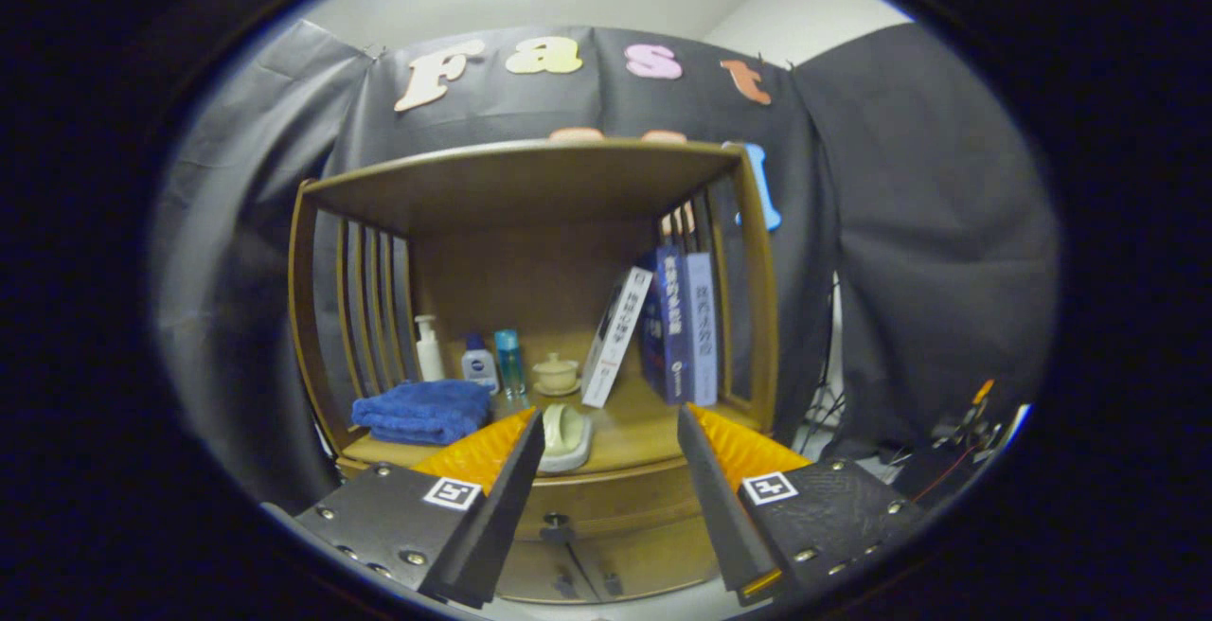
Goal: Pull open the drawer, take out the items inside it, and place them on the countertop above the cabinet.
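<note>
A wooden cabinet (530, 186) with slatted sides stands ahead. Its drawer (615, 498) sits closed under the countertop (644, 436), with a small dark knob (557, 526) low between my fingers. My gripper (611, 432) is open with nothing between its fingers, held a little way back from the drawer front. The contents of the drawer are hidden.
On the countertop lie a folded blue towel (421, 410), a white pump bottle (429, 348), two small bottles (480, 363), a pale lidded cup (556, 374), a pale dish with a soap-like item (566, 436), and leaning books (663, 328). Cabinet doors (606, 574) sit below the drawer.
</note>
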Tool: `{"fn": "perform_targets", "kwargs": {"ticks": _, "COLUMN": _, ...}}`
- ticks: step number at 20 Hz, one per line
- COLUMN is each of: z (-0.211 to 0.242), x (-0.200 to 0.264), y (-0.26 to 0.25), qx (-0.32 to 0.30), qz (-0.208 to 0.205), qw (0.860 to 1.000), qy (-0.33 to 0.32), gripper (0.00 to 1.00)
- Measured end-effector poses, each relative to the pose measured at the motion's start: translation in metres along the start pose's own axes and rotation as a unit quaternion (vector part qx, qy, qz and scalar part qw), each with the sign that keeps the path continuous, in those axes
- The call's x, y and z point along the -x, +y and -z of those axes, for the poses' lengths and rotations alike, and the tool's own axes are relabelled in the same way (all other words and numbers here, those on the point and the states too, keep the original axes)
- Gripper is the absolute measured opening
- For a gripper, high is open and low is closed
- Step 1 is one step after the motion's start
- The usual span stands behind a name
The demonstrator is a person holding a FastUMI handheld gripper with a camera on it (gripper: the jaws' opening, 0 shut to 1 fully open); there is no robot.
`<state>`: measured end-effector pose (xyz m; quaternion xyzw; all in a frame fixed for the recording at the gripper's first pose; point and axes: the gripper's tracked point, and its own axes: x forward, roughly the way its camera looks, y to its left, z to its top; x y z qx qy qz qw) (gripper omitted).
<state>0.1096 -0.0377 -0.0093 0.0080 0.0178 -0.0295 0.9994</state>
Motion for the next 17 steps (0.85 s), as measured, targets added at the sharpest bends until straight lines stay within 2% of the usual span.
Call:
{"fn": "perform_targets", "kwargs": {"ticks": 4, "z": -0.038, "x": 0.035, "y": -0.009, "qx": 0.01, "qz": 0.015, "qw": 1.0, "qy": -0.019, "gripper": 0.85}}
{"fn": "perform_targets", "kwargs": {"ticks": 6, "z": -0.048, "x": 0.05, "y": -0.005, "qx": 0.001, "qz": 0.0, "qw": 1.0, "qy": -0.026, "gripper": 0.85}}
{"fn": "perform_targets", "kwargs": {"ticks": 8, "z": -0.055, "x": 0.061, "y": 0.005, "qx": -0.009, "qz": -0.027, "qw": 0.999, "qy": -0.036, "gripper": 0.76}}
{"fn": "perform_targets", "kwargs": {"ticks": 12, "z": -0.059, "x": 0.078, "y": 0.007, "qx": 0.012, "qz": -0.038, "qw": 0.998, "qy": -0.042, "gripper": 0.76}}
{"fn": "perform_targets", "kwargs": {"ticks": 15, "z": -0.066, "x": 0.087, "y": 0.019, "qx": 0.024, "qz": -0.065, "qw": 0.997, "qy": -0.045, "gripper": 0.76}}
{"fn": "perform_targets", "kwargs": {"ticks": 17, "z": -0.067, "x": 0.09, "y": 0.016, "qx": 0.026, "qz": -0.062, "qw": 0.997, "qy": -0.044, "gripper": 0.76}}
